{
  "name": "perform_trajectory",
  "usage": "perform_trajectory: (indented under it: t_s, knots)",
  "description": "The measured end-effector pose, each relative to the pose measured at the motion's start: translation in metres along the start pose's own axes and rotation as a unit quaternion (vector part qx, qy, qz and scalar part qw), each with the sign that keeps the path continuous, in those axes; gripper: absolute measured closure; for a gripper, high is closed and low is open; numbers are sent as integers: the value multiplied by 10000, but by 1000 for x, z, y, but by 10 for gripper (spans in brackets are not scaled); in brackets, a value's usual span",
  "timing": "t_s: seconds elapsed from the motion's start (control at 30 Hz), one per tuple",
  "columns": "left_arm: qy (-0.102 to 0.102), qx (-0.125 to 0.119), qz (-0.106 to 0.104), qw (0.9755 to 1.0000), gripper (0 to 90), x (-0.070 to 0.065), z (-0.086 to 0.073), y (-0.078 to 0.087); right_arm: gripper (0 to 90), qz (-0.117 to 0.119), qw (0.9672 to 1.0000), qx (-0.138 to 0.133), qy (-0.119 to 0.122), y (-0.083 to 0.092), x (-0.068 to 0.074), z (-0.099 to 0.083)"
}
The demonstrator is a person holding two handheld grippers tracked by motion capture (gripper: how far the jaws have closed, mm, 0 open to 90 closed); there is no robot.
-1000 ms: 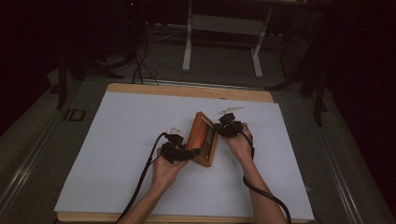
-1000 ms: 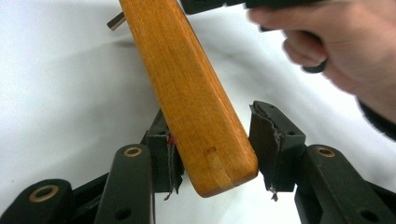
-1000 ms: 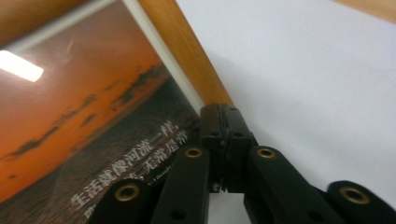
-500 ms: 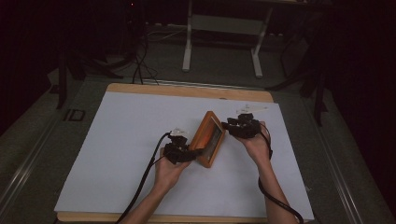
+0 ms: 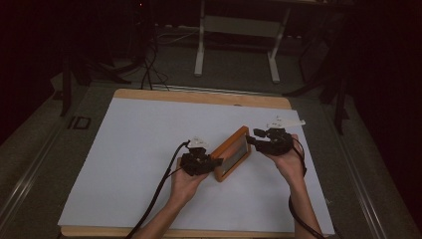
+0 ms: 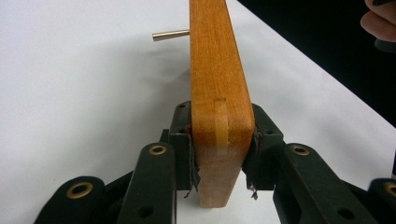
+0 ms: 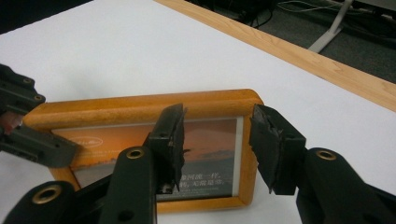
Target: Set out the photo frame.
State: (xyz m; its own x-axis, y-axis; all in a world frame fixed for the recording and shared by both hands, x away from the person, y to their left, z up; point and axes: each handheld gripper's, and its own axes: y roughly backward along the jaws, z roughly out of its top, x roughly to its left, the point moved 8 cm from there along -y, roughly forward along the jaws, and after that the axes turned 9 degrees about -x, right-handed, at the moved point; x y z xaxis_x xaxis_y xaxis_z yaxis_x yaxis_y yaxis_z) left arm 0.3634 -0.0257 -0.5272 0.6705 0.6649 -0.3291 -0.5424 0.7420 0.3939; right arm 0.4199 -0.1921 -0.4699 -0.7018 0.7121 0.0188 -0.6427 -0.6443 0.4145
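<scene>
- The left tongs [image 5: 215, 163] are closed on the frame [image 5: 232, 153]; both pads [image 6: 186, 154] press on its wooden edge.
- The right tongs [image 5: 250, 140] have just been opening; the jaws stand apart with nothing between them.
- Both forearms come in from the near side, the hands well apart.

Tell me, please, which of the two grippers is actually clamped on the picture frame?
The left gripper: its pads press both faces of the frame at one end. The right gripper has been opening, its jaws apart, off the frame.
</scene>
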Motion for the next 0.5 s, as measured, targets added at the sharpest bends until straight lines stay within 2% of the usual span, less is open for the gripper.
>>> perform_trajectory:
  t_s: [0.07, 0.13, 0.27, 0.4, 0.5]
  knots:
    - [0, 0, 0, 10000, 690, 0, 0, 0, 535, 2, 10000, 8, 10, 1, 0, 0]
    - [-160, -78, -58, 9998, 691, 1, 4, 3, 526, -9, 10000, 13, 39, 2, -1, -1]
    - [-242, -151, -102, 9995, 692, 1, 10, 8, 521, 13, 10000, -1, 48, 3, 0, -2]
    - [-525, -193, -240, 9981, 692, 4, 24, 20, 508, 144, 9997, -30, 182, 2, 6, 0]
    - [-851, -160, -363, 9956, 692, 3, 34, 27, 487, 278, 9991, -43, 303, 1, 11, 1]
